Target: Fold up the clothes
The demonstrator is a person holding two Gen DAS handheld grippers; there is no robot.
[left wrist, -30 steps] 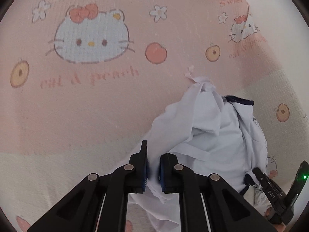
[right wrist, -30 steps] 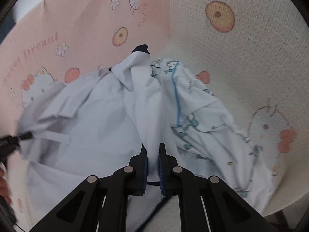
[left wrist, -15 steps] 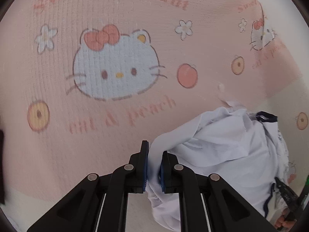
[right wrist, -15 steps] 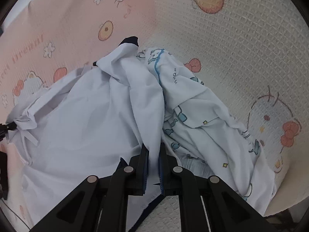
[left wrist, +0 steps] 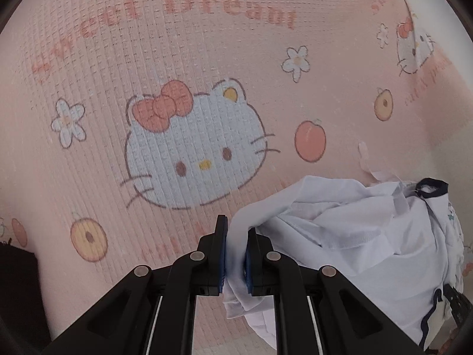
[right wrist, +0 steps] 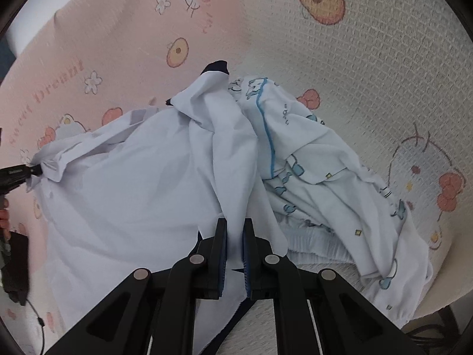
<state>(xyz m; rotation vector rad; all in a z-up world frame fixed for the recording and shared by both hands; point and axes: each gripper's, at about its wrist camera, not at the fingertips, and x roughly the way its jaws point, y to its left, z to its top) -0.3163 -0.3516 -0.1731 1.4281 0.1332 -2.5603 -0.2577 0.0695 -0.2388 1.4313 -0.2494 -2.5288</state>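
1. Left wrist view: the left gripper has its two black fingers with blue pads clamped on a bunched edge of a plain white shirt with navy trim.
2. The shirt trails away to the right of those fingers in loose folds, and its navy collar edge sticks up at the far end.
3. Under it lies a pink woven blanket printed with cartoon cat faces, peaches and flowers, which fills most of this view.
4. Right wrist view: the right gripper is pinched tight on another fold of the same white shirt, which spreads out ahead and to the left of it.
5. At the left edge of this view, the left gripper's black tip holds the far corner of the shirt off the blanket.
6. A second white garment with small blue cartoon prints and a blue piped seam lies crumpled just right of the shirt, touching it, on the cream part of the blanket.
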